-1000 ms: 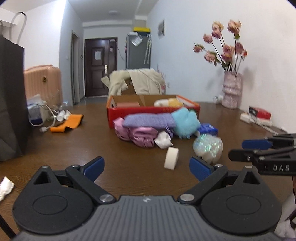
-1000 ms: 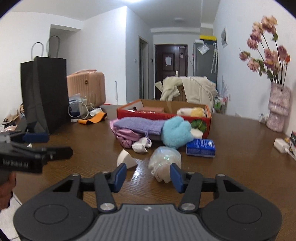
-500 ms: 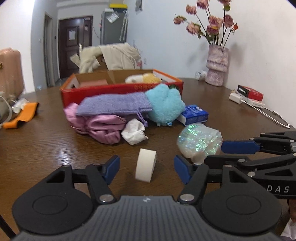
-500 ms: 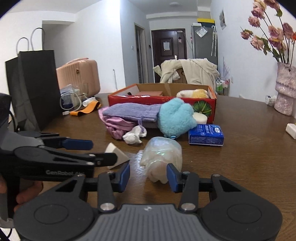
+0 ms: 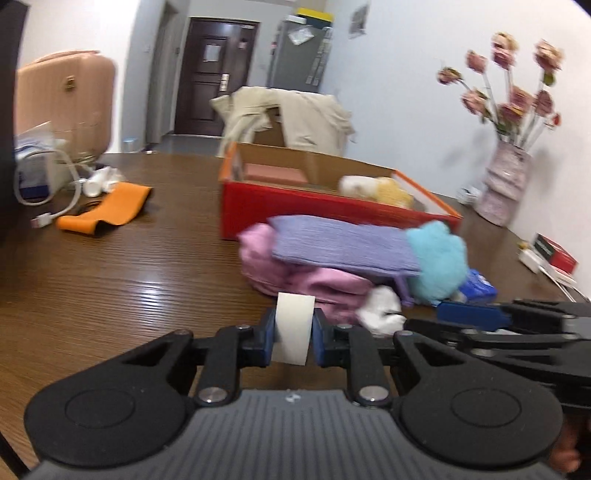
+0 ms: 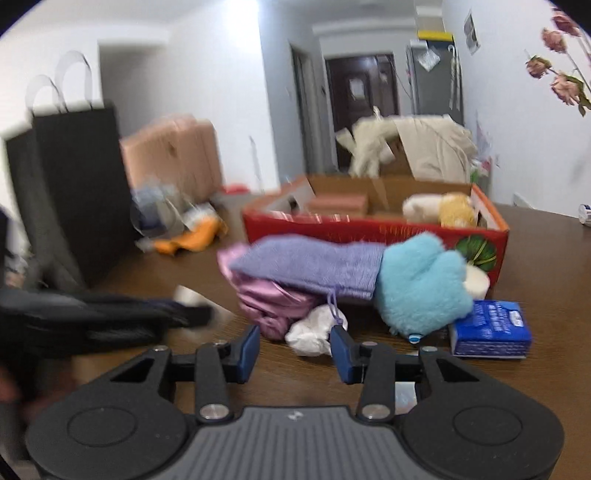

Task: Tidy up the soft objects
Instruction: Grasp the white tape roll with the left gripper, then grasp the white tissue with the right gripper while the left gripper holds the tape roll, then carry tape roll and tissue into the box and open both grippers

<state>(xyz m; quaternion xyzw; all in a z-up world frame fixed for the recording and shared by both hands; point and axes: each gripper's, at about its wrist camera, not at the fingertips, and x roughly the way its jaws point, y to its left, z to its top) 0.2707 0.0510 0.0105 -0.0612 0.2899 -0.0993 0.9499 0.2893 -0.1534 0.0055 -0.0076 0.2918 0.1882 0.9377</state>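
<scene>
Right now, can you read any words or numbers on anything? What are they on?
No text in these pictures can be read for sure.
Blue tissue pack: white print, too blurred to read.
Red box: a green and white picture, no clear words.
Small red packet: too small and blurred.
Papers on the door and the fridge: too small to read.

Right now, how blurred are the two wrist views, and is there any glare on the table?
Left wrist: white foam wedge between the pads is sharp, the vase of flowers smeared, window glare on the table. Right wrist: heavy motion blur; left gripper and black paper bag smeared.
</scene>
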